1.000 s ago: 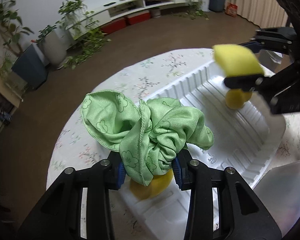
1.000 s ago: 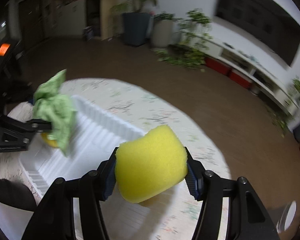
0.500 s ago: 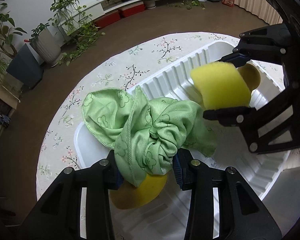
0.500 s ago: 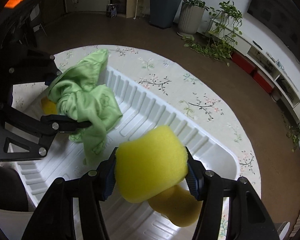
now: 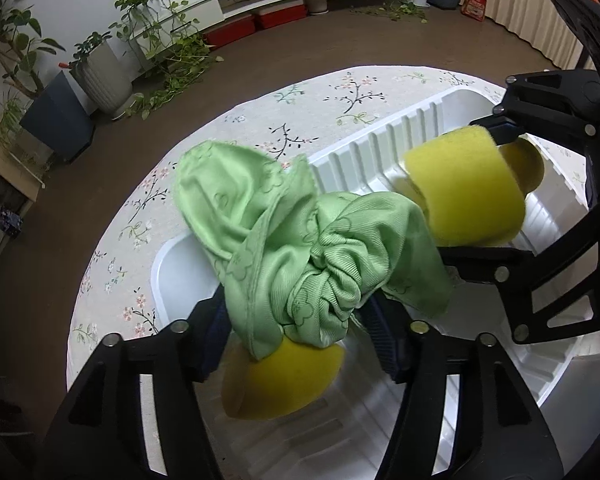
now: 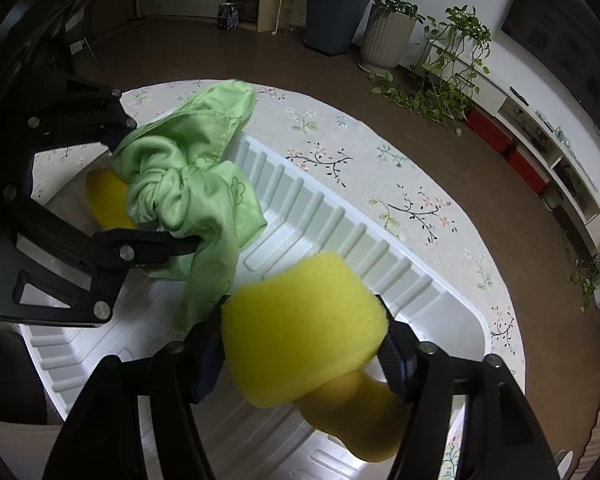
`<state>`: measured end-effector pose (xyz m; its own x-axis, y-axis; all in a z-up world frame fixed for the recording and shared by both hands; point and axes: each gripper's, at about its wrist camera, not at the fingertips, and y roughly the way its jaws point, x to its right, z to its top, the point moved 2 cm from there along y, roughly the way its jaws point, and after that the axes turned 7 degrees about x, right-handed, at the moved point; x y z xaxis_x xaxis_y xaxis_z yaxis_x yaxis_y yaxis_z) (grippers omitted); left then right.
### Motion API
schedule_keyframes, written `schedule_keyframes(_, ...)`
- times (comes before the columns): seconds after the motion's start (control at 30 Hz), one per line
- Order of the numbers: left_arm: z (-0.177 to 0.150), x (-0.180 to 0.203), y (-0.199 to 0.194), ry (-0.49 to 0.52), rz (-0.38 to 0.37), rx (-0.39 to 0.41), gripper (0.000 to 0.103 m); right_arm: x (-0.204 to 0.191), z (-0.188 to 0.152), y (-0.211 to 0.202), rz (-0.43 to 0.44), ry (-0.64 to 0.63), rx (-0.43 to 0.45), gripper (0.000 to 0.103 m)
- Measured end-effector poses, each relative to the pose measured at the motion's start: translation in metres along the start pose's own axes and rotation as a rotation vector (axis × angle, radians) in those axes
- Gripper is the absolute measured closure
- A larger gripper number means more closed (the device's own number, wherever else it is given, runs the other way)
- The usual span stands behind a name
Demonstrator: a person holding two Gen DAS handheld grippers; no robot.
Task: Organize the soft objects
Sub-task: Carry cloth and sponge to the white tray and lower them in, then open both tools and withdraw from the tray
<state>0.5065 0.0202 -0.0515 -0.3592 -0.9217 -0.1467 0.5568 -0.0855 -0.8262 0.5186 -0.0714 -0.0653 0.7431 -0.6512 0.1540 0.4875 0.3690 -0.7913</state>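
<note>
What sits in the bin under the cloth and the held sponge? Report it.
A loose yellow sponge lies on the bin floor right under the green cloth; another lies under the right tool's sponge. Both tools are opening, so each item lands on a sponge.

White ribbed tray (image 5: 384, 148) on the floral-clothed round table (image 5: 260, 120): interior crowded. Green cloth (image 5: 300, 240) fills the near left end, draped over the far rim and lying on a yellow sponge (image 5: 284, 376). At the right end, a yellow sponge block (image 6: 304, 332) and a second sponge beneath (image 6: 356, 424) occupy the floor. Free floor remains only mid-tray (image 6: 332, 236) between them. Tabletop beyond the far rim is unobstructed.
</note>
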Motion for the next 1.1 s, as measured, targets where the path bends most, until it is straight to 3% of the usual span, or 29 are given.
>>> schedule_keyframes(0.1,-0.001,-0.001,0.000,-0.005,0.000,0.003,0.038,0.001,-0.001,-0.001,-0.011,-0.006,-0.005,0.028)
schedule_keyframes(0.27,0.001,-0.005,-0.007,-0.019,-0.001,0.032,0.016,0.003,-0.002,-0.007,0.001,-0.012,0.000,0.021)
schedule_keyframes(0.5,0.006,-0.006,-0.024,-0.012,0.018,0.061,0.015,0.011,-0.001,-0.027,-0.016,0.008,0.040,0.016)
schedule_keyframes(0.63,0.007,-0.003,-0.028,-0.011,0.026,0.032,0.015,0.014,0.003,-0.037,-0.009,0.012,0.064,0.016)
schedule_keyframes(0.83,-0.001,-0.006,-0.050,0.023,0.114,0.078,0.015,0.021,0.002,-0.052,-0.031,0.028,0.084,0.016)
schedule_keyframes(1.1,-0.033,-0.050,-0.101,-0.183,0.138,0.232,0.015,0.052,-0.020,-0.087,-0.065,0.146,0.131,0.016)
